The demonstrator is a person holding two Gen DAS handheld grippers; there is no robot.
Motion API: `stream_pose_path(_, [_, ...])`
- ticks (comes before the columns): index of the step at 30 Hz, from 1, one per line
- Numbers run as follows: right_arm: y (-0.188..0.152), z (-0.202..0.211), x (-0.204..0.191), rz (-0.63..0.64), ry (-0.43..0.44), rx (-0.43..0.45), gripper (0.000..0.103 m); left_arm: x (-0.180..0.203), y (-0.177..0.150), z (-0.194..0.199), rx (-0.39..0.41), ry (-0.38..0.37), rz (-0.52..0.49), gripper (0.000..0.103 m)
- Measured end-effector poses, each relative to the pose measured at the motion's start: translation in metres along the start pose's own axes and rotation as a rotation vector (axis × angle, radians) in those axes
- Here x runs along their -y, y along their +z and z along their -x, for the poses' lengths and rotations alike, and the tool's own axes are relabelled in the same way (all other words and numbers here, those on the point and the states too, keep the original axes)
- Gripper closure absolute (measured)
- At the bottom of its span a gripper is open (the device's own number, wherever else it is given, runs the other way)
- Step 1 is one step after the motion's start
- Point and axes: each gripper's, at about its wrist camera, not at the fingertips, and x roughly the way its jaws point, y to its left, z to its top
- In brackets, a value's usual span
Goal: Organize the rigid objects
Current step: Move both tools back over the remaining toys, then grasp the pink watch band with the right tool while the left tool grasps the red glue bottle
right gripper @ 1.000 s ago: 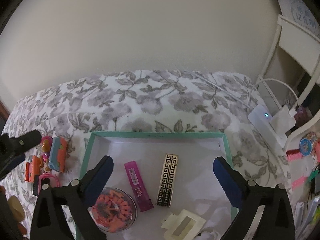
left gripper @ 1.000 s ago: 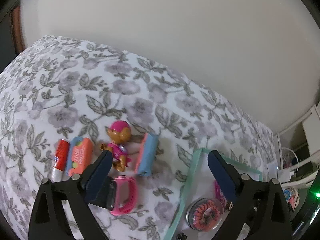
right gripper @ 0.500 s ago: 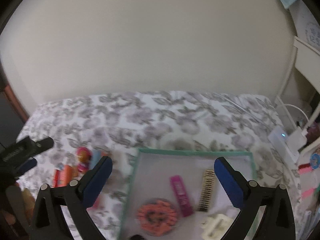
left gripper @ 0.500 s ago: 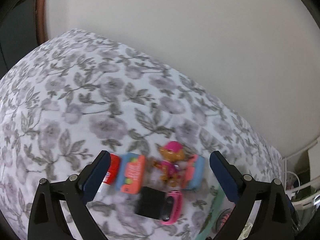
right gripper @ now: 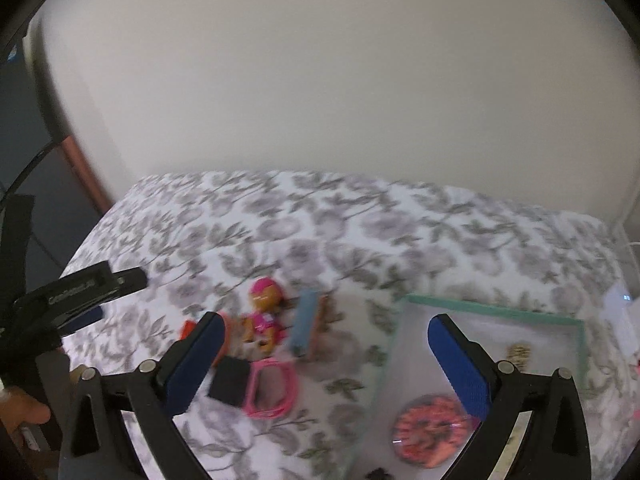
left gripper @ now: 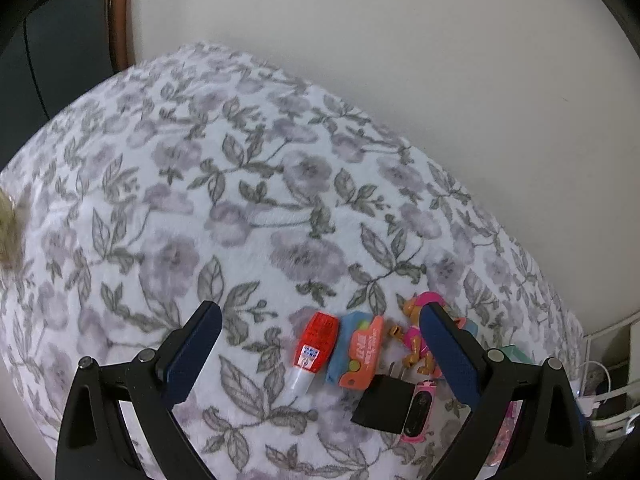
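Left gripper (left gripper: 320, 356) is hovering with jaws spread wide, holding nothing, over a floral bedspread (left gripper: 240, 208). Items are lying in a row at lower right of frame: red-capped tube (left gripper: 312, 350), beside it an orange-and-blue toy (left gripper: 358, 354), then a pink-helmeted pup figure (left gripper: 414, 340) partly hidden behind the right finger. Below them, a black block (left gripper: 382, 404) is touching a pink band (left gripper: 418, 412). Teal tray edge (left gripper: 514, 352) is showing at far right.

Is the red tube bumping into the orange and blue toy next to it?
Apart. The left wrist view shows a thin strip of flowered blanket between the red tube and the orange and blue toy.
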Motion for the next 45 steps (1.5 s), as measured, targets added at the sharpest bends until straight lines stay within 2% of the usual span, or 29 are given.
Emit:
stream_pose_path(3, [-0.006, -0.013, -0.010, 0.020, 0.036, -0.051, 0.009, -0.004, -0.003, -0.007, -0.034, 0.026, 0.006, 0.004])
stream_pose_path(8, [-0.019, -0.037, -0.017, 0.028, 0.072, -0.137, 0.024, -0.010, -0.010, -0.025, -0.091, 0.022, 0.056, 0.004])
stream_pose_path(12, [-0.030, -0.054, -0.018, 0.024, 0.092, -0.194, 0.031, -0.011, -0.015, -0.036, -0.108, 0.054, 0.050, 0.004])
stream_pose_path(19, [-0.039, -0.068, -0.023, 0.018, 0.136, -0.255, 0.051, -0.017, -0.019, -0.048, -0.136, 0.038, 0.081, 0.006])
stream_pose_path(24, [-0.043, -0.075, -0.027, 0.019, 0.157, -0.282, 0.058, -0.015, -0.022, -0.053, -0.153, 0.041, 0.073, 0.012])
stream_pose_path(27, [-0.045, -0.078, -0.028, 0.023, 0.158, -0.294, 0.059, -0.014, -0.023, -0.058, -0.169, 0.048, 0.066, 0.020])
stream_pose_path(33, [-0.046, -0.079, -0.026, 0.019, 0.159, -0.305, 0.061, -0.011, -0.027, -0.066, -0.195, 0.061, 0.046, 0.023])
stream_pose_path(36, [-0.046, -0.079, -0.025, 0.018, 0.157, -0.309, 0.061, -0.009, -0.029, -0.071, -0.209, 0.078, 0.038, 0.035])
stream_pose_path(41, [-0.047, -0.080, -0.025, 0.013, 0.157, -0.312, 0.061, -0.014, -0.030, -0.072, -0.207, 0.079, 0.070, 0.035])
stream_pose_path(45, [-0.048, -0.081, -0.026, 0.009, 0.160, -0.316, 0.061, -0.015, -0.029, -0.068, -0.172, 0.099, 0.077, 0.038])
